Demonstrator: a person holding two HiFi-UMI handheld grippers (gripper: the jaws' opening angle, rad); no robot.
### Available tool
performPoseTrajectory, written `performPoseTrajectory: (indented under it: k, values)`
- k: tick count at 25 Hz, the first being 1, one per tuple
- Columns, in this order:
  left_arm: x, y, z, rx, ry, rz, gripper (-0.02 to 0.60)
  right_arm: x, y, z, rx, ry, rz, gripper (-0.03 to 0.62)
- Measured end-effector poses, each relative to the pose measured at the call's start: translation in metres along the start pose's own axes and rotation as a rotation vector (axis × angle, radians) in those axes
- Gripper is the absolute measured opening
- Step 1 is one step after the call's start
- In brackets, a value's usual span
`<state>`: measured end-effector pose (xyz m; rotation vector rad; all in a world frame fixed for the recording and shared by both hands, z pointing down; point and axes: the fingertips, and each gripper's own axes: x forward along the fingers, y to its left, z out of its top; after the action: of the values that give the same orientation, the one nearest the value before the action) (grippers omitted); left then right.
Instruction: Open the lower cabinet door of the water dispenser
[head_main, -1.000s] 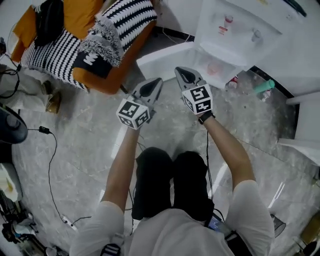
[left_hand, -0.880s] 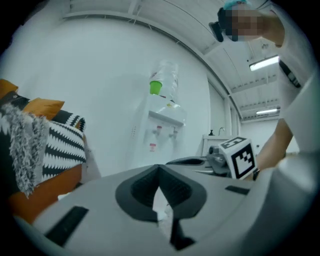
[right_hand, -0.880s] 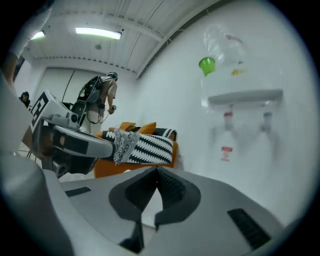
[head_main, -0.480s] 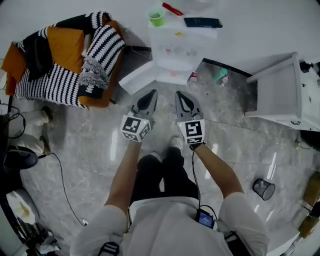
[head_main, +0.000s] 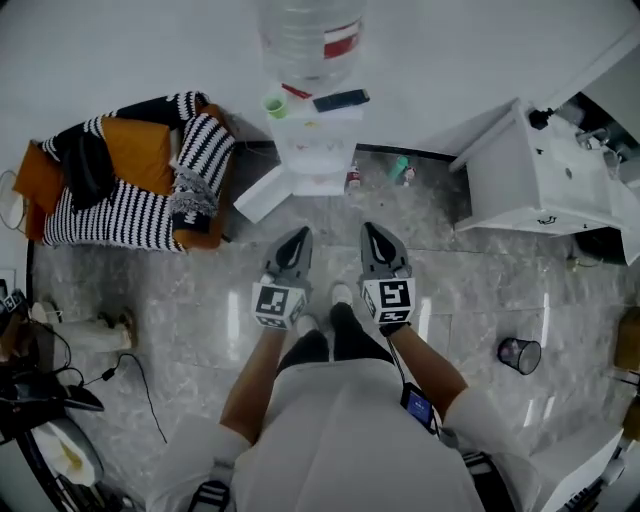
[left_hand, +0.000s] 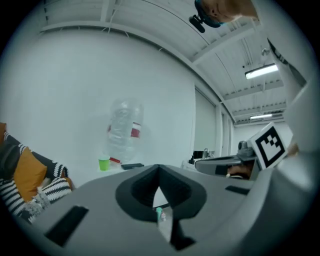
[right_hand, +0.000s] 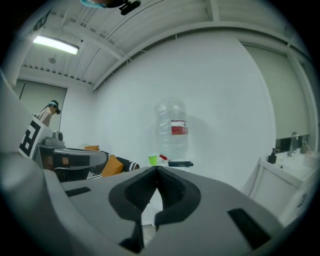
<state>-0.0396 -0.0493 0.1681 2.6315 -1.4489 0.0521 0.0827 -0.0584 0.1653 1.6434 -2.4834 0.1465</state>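
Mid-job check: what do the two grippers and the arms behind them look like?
The left gripper and right gripper are grey wedges tapering to a point, with black recesses. Each carries a white cube with black square markers. Short white sleeves; a thin black cable runs down the right arm.

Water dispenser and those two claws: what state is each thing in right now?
Lower cabinet door: open, swung out.
Water bottle: upright on the dispenser.
Green cup: upright on the dispenser top.
Left gripper: shut, empty.
Right gripper: shut, empty.
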Motion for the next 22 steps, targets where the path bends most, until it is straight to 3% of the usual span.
performPoseTrajectory:
  k: [4,7,12,22]
  values:
    - [-0.014,-0.024,0.035,0.011,-0.032,0.004,0.009,-0.032,-0.009,0.023,0.046,0.022,-0.043,0.009]
    - [-0.009,-0.031,0.055,-0.006,-0.061,-0.004,0.009,-0.036,-0.018,0.04,-0.001,-0.016,-0.062,0.009]
    - [-0.005,-0.026,0.06,0.027,-0.068,-0.02,0.009,-0.037,-0.031,0.048,0.004,-0.03,-0.089,0.01]
    - [0.004,-0.02,0.069,0.013,-0.078,-0.001,0.009,-0.026,-0.04,0.053,0.009,-0.037,-0.071,0.009]
